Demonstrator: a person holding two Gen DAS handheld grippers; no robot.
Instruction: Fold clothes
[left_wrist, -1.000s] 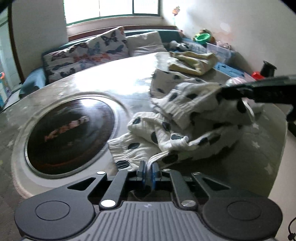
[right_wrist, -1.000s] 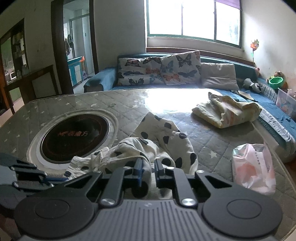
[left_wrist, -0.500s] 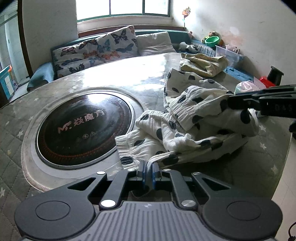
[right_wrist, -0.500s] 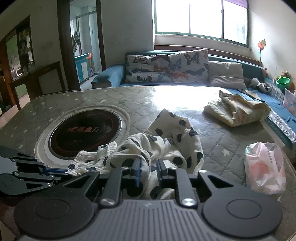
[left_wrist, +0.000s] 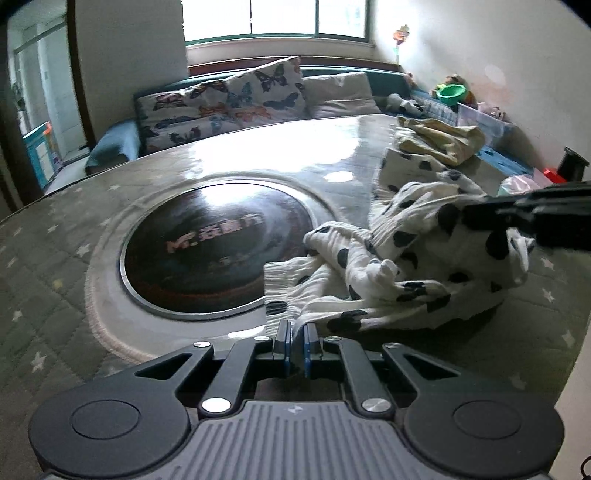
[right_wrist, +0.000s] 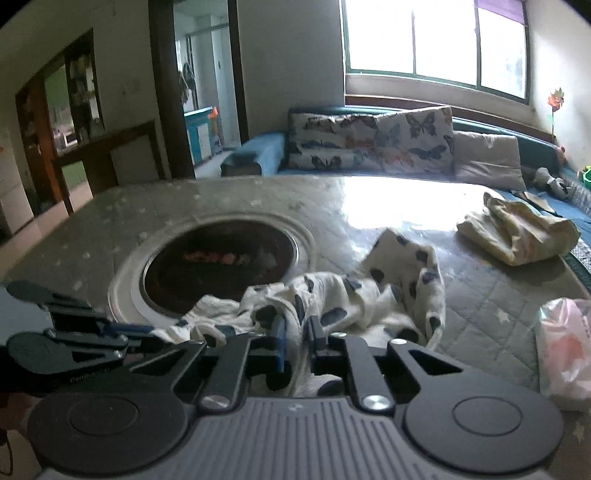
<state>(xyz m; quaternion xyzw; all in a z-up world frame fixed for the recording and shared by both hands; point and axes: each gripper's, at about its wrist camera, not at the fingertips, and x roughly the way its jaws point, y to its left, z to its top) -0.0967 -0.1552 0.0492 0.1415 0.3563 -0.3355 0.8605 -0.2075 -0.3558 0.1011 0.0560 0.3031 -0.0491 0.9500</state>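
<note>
Both hand-held grippers pinch the polka-dot garment (left_wrist: 399, 258): left hand-held gripper (left_wrist: 295, 343) on a hem, right hand-held gripper (right_wrist: 295, 339), jaws just closing, on bunched cloth, probably to spread it over the surface (left_wrist: 74, 277) before folding.

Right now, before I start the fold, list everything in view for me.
spotted garment: 1, white with dark spots, bunched on the table right of the disc, pinched by both grippers
yellow garment: 1, pale yellow, crumpled at the table's far right
plastic bag: 1, pink and white, near right edge of the table
table: 1, grey quilted cover with stars
disc: 1, dark, round, set in the table's middle
cushions: butterfly print plus a plain one, on the blue sofa beyond the table
green bowl: 1, far right, on the sofa
left gripper: 1, black, shut on the garment's hem
right gripper: 1, black, just closing, cloth between its jaws
</note>
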